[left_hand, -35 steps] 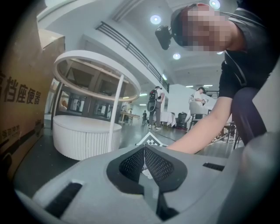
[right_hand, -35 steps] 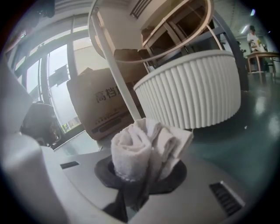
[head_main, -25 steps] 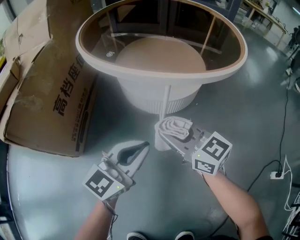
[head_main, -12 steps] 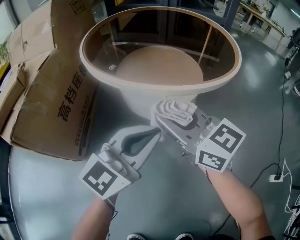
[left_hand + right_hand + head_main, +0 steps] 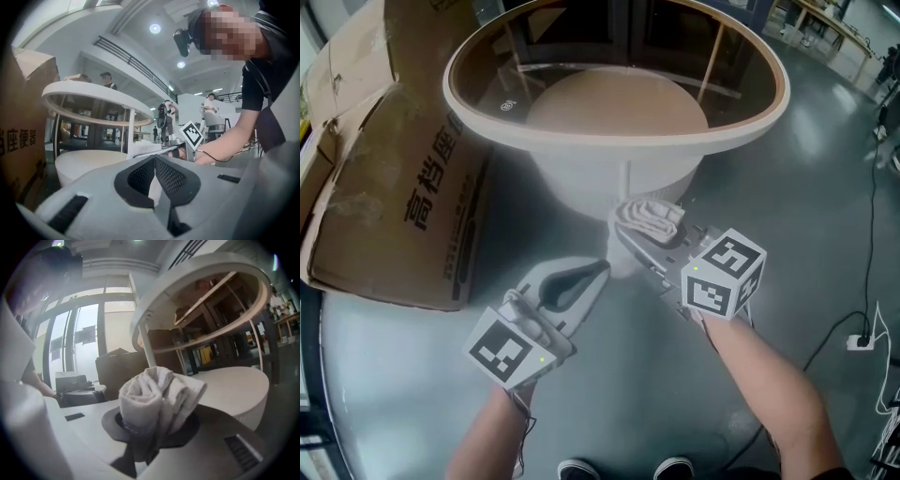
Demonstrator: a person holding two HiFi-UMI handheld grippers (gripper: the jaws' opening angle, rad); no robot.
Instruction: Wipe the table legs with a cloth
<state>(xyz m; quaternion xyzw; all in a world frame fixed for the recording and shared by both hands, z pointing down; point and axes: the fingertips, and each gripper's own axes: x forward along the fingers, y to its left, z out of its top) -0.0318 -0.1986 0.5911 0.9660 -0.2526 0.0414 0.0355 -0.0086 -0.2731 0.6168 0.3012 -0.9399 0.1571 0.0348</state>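
A round glass-topped table [image 5: 769,112] with a white rim stands on thin white legs over a round white base [image 5: 581,187]. My right gripper [image 5: 630,234] is shut on a rolled white cloth [image 5: 649,217], which presses against the front leg [image 5: 627,183] just below the rim. From the right gripper view the cloth [image 5: 157,399] bulges out of the jaws, with the leg [image 5: 145,345] right behind it. My left gripper [image 5: 595,269] is shut and empty, low and left of the cloth. The left gripper view takes in the leg [image 5: 131,126] and the cloth [image 5: 143,149].
A large brown cardboard box [image 5: 394,178] lies against the table's left side. At the right, a black cable and a plug [image 5: 862,339] lie on the grey floor. The person's shoes [image 5: 619,467] show at the bottom edge. Other people stand far off [image 5: 107,79].
My right gripper has carried the cloth up along the front leg, closer to the table's rim. The left gripper has come forward beside it and stayed shut.
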